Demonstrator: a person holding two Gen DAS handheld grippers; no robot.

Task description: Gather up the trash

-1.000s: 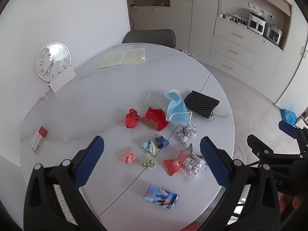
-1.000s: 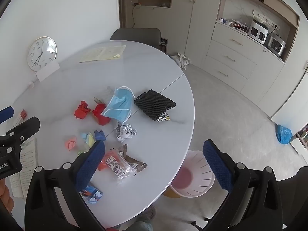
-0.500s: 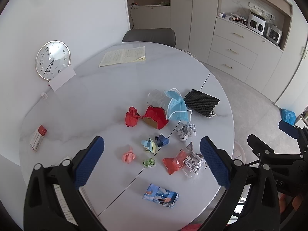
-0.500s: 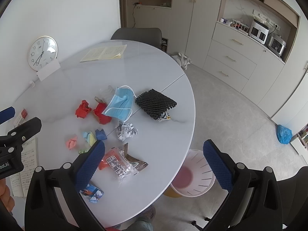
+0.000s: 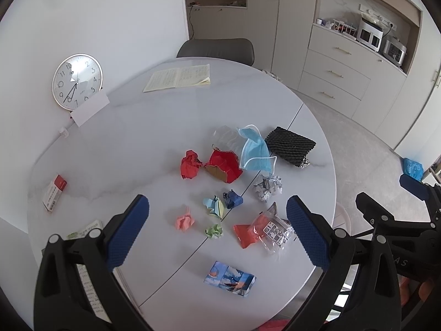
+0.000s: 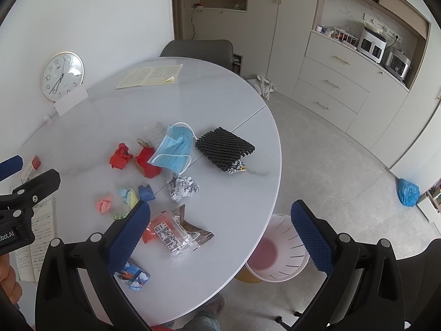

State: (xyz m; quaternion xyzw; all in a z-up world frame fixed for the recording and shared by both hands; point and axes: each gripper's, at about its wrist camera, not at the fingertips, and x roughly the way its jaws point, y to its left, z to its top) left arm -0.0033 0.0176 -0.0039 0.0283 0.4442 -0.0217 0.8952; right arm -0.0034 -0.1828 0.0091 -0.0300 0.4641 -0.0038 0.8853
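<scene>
Trash lies scattered on the round white table (image 5: 143, 149): a blue face mask (image 5: 255, 151), black foam netting (image 5: 289, 146), red crumpled paper (image 5: 190, 164), a red paper cup liner (image 5: 224, 164), a foil ball (image 5: 267, 187), small coloured paper wads (image 5: 215, 205), a clear wrapper with red packet (image 5: 267, 230) and a picture box (image 5: 230, 277). My left gripper (image 5: 217, 234) is open, high above the table's near side. My right gripper (image 6: 220, 237) is open and empty, above the table's near right edge. A pink-white bin (image 6: 277, 251) stands on the floor beside the table.
A clock (image 5: 77, 81) and a white card lean on the wall at the left. An open notebook (image 5: 179, 77) lies at the far side, a red-white box (image 5: 53, 193) and printed papers (image 6: 35, 234) at the left. A chair (image 5: 216, 48) and cabinets stand behind.
Both grippers have drifted slightly, so the table sits a little differently in view. Nothing on the table has moved, and both grippers stay open.
</scene>
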